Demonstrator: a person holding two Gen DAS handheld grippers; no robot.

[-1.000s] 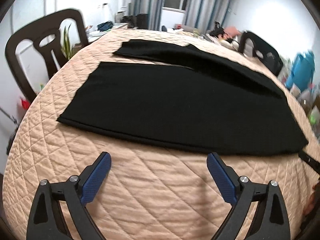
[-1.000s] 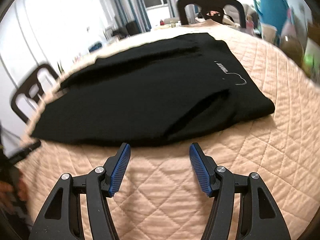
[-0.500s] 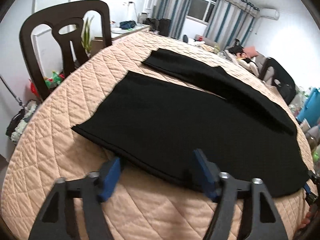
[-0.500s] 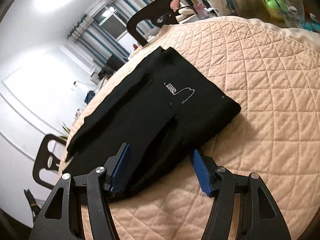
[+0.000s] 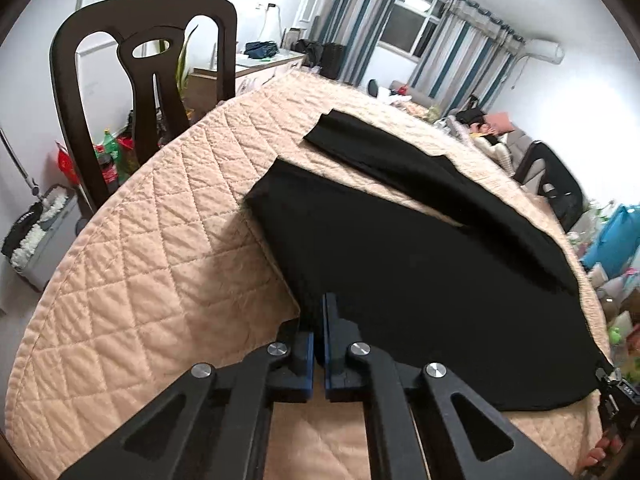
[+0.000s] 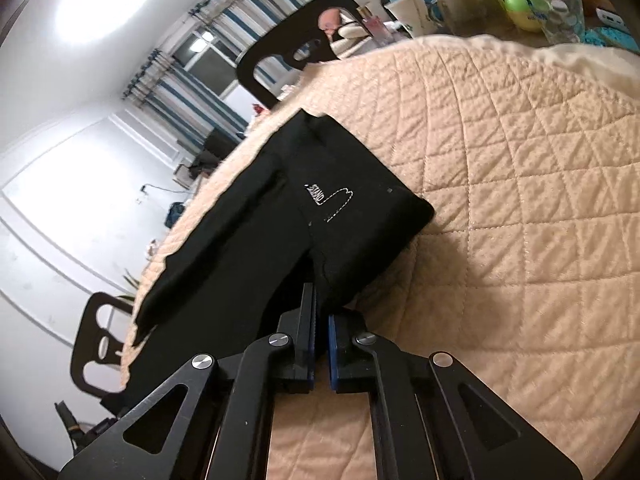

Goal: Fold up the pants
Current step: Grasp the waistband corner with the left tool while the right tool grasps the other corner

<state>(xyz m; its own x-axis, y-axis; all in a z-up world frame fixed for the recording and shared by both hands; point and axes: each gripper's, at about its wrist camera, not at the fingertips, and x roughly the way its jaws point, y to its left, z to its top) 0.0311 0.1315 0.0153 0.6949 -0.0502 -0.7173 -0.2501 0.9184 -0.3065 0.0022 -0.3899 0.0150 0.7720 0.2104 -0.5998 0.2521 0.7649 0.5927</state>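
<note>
Black pants [image 5: 420, 248] lie spread on a table covered with a quilted beige cloth [image 5: 160, 240], both legs apart. My left gripper [image 5: 320, 320] is shut on the near edge of the near leg, close to its hem. In the right wrist view the pants [image 6: 280, 220] show a small white logo near the waist. My right gripper [image 6: 320, 312] is shut on the near edge of the pants close to the waist end.
A dark chair [image 5: 140, 80] stands at the table's left side, another chair [image 6: 296, 48] at the far end. Cups, a jar and bottles [image 6: 500, 0] crowd the table's right end. A blue bag [image 5: 616, 236] is at the right.
Both grippers moved forward onto the near edge of the pants and closed from open to shut on the fabric.
</note>
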